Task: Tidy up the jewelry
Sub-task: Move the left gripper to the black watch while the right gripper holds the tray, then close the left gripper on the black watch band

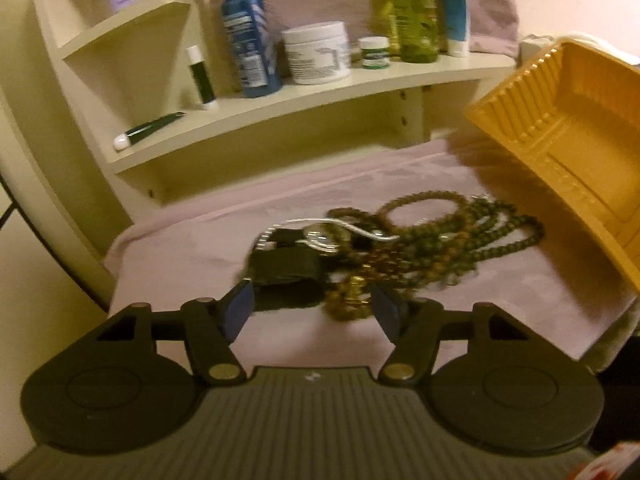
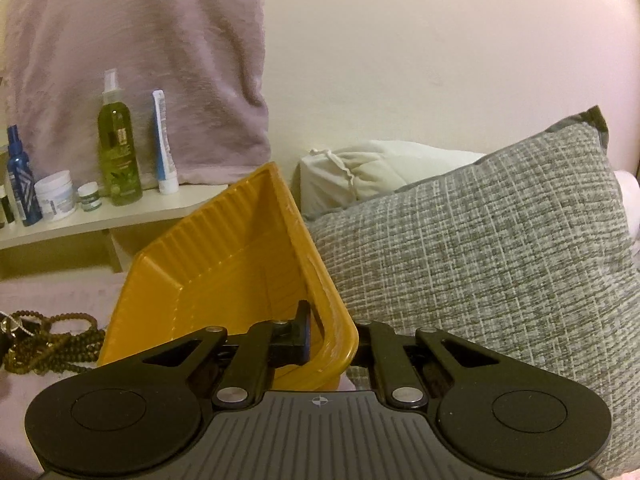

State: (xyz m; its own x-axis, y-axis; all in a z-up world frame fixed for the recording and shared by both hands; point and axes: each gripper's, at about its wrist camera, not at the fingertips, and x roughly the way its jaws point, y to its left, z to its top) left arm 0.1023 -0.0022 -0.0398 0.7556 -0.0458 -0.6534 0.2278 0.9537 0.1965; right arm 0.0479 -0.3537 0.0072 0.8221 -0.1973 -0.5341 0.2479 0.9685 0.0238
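Observation:
A tangled pile of jewelry lies on the pink cloth: dark beaded necklaces, a silver bangle and a black strap. My left gripper is open, its blue pads either side of the near end of the pile, at the strap and gold beads. A yellow plastic tray is tilted up at the right. My right gripper is shut on the tray's rim; one finger shows inside the tray, the other is hidden behind the wall. The beads also show in the right wrist view.
A cream shelf behind the cloth holds a blue spray bottle, a white jar, green bottles and small tubes. A grey woven pillow and a white bag lie right of the tray.

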